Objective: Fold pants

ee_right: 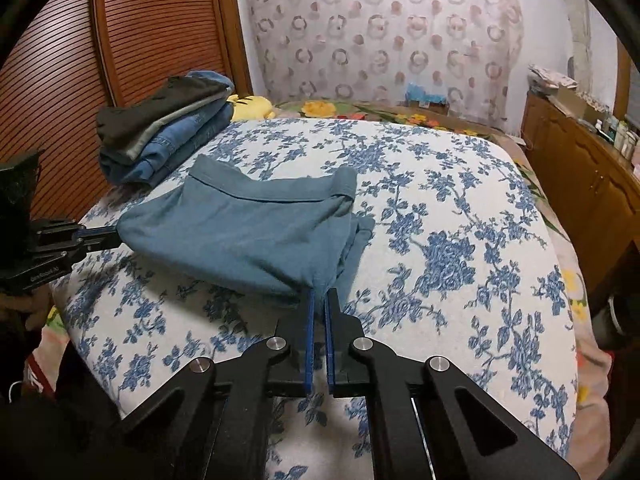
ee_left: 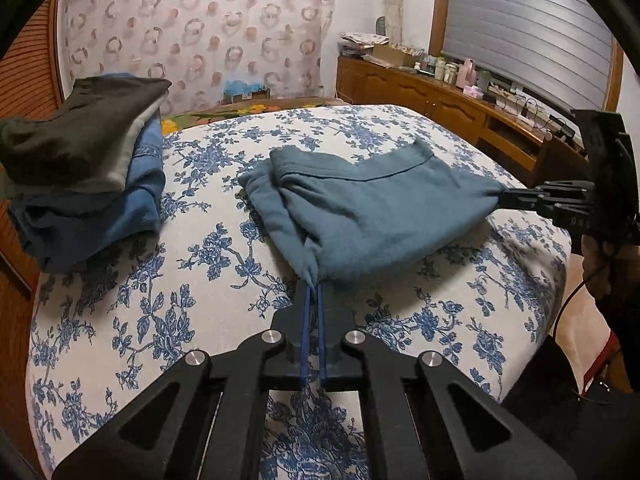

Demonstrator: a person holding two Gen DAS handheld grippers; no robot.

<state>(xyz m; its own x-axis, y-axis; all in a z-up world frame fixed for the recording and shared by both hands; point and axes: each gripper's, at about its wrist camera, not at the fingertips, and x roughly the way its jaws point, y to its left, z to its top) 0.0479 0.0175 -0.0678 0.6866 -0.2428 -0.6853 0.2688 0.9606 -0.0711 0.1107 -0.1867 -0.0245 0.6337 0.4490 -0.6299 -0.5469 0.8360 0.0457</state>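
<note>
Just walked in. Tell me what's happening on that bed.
A person is folding a pair of teal-blue fleece pants on the blue-and-white floral bedspread, using two handheld grippers. The left gripper is shut on one near corner of the pants, and the right gripper is shut on the other, so the near edge is lifted slightly off the bed between them. The pants are already partly folded. A stack of folded clothes, dark green on top of denim, sits off to the left.
</note>
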